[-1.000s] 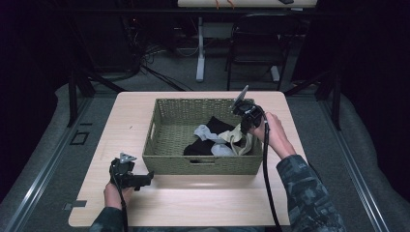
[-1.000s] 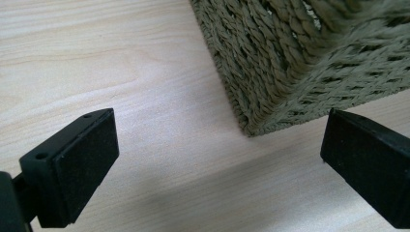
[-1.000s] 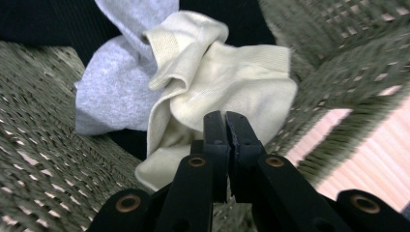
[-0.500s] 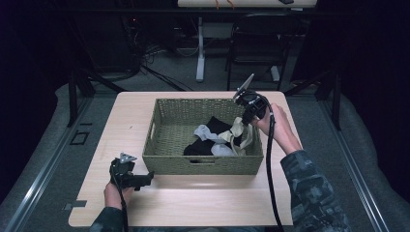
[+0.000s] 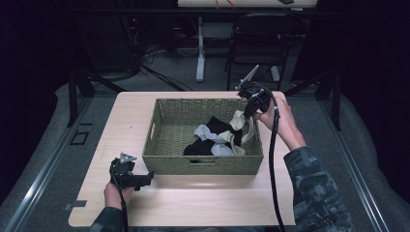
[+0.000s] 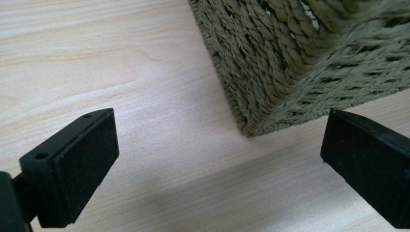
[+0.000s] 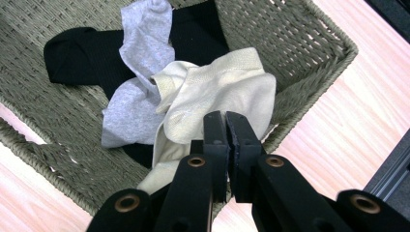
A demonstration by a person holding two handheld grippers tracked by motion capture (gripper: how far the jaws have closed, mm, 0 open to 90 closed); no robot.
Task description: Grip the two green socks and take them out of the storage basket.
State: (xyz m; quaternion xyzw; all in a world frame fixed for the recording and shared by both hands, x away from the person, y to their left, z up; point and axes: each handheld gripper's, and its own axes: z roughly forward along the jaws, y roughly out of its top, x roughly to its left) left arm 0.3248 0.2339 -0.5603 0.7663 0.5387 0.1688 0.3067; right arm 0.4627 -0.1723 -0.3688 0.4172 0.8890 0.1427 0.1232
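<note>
The right gripper (image 7: 226, 121) has its jaws pressed together on a fold of the cream sock (image 7: 217, 94), and the cloth hangs from the tips over the right end of the woven basket (image 5: 169, 113). In the high view that gripper (image 5: 247, 107) sits above the basket's right rim with the cream sock (image 5: 238, 121) trailing down into the pile. Under it lie a grey sock (image 7: 140, 63) and a black sock (image 7: 72, 58), the grey one draped across the black, and the cream one's lower end is tangled among them. This looks like the lifting-out step, a sock being pulled clear of the basket. The next move calls for more height, so the trailing end slips free of the grey sock without dragging it along. Down at the near left corner of the table (image 5: 212, 203), the left gripper (image 5: 145, 178) rests with jaws spread wide, nothing between them, pointing at the basket's near corner (image 6: 270, 77).
</note>
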